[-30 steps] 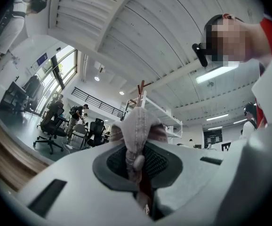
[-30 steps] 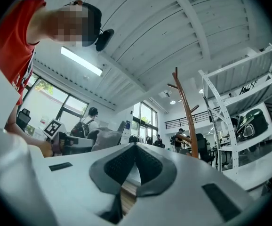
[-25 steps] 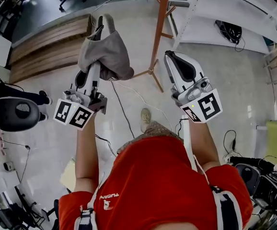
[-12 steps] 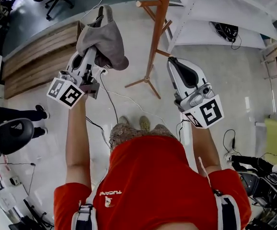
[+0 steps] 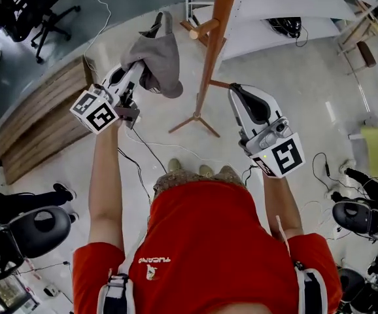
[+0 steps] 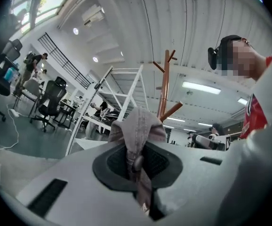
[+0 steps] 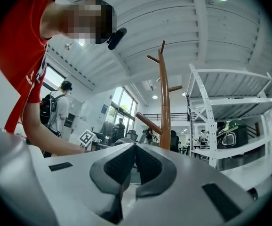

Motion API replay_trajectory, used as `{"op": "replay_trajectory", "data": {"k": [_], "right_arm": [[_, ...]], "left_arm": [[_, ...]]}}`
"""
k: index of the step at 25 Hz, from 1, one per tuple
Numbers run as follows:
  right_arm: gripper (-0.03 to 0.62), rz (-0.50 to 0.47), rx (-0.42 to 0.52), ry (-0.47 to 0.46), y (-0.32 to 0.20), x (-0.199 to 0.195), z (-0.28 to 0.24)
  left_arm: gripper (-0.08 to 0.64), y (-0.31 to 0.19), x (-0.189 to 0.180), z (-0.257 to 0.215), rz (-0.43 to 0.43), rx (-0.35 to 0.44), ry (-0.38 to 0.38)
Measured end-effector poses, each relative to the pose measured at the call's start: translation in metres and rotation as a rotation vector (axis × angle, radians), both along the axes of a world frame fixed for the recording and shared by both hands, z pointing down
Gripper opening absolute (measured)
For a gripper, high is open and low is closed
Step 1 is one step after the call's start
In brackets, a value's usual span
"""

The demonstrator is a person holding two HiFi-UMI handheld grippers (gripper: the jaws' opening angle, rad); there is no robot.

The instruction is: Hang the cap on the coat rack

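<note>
The left gripper [image 5: 137, 74] is clamped on the grey cap [image 5: 161, 56] in the head view; the cap drapes over its jaw tips just left of the wooden coat rack [image 5: 214, 41], close to a peg [image 5: 202, 28] that juts toward it, with a narrow gap showing between cap and peg; the right gripper [image 5: 241, 95] is held on the other side of the pole, lower in the picture.

In the left gripper view the left gripper [image 6: 136, 163] has its jaws nearly together, pinching a fold of the cap [image 6: 139, 125] between the dark pads; the rest of the fabric bunches above the jaws; the coat rack [image 6: 163, 94] rises just behind it, its pegs angling upward.

In the right gripper view the right gripper [image 7: 135, 153] has its pads pressed together with nothing between them; the coat rack [image 7: 163, 102] stands straight ahead beyond the tips; a white shelving frame [image 7: 206, 121] stands to its right.
</note>
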State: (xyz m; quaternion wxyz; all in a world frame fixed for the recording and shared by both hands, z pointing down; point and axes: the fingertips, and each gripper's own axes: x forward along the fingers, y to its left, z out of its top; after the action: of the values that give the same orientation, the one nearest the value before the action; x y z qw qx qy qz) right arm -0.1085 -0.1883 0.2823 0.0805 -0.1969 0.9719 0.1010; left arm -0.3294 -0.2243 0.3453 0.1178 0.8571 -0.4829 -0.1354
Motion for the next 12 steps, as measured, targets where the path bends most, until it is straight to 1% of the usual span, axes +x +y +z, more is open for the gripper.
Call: {"op": "replay_trajectory", "data": {"k": [5, 8, 12], "right_arm": [[0.023, 0.115, 0.005, 0.007, -0.001, -0.017, 0.003], [0.023, 0.184, 0.007, 0.026, 0.0, -0.022, 0.004], [0.023, 0.261, -0.003, 0.039, 0.002, -0.02, 0.007]], "left_arm": [[0.031, -0.035, -0.004, 0.021, 0.17, -0.07, -0.03], [0.031, -0.053, 0.0, 0.025, 0.288, -0.104, -0.045], [0.032, -0.061, 0.01, 0.031, 0.434, -0.146, -0.017]]}}
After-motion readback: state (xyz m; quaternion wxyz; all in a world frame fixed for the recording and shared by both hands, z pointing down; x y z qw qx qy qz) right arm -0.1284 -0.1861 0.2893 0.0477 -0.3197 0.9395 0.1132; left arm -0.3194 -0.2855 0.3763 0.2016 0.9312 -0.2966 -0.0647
